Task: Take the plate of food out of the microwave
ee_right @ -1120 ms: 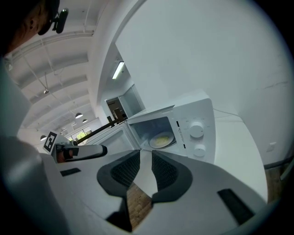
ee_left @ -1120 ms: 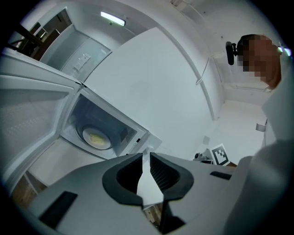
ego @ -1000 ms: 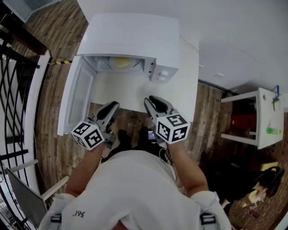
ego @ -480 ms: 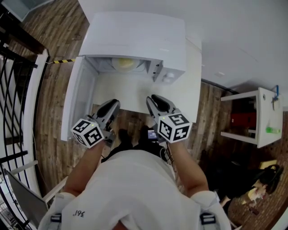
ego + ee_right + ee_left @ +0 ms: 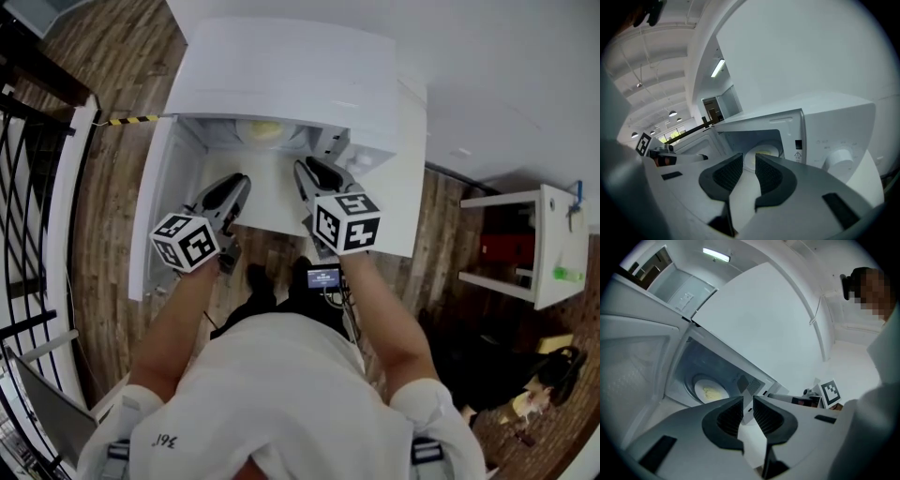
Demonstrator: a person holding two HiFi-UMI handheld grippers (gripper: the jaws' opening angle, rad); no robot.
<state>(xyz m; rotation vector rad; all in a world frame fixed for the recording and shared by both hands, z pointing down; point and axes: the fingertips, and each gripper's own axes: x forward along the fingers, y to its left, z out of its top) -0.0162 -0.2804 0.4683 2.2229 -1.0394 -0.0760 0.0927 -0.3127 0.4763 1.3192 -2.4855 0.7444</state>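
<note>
Lying flat in microwave: plate | left claw released | right claw released

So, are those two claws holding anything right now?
No. The left gripper and right gripper are both empty, jaws slightly apart; the plate sits inside the microwave.

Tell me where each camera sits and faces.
Head view: on the person's head, steeply down at the open microwave; torso, forearms, left gripper, right gripper show.
Left gripper view: on that gripper, into the cavity past the door; its open, empty jaws show.
Right gripper view: on that gripper, into the cavity; its open, empty jaws show.
Shared: both gripper views see the plate of food.
</note>
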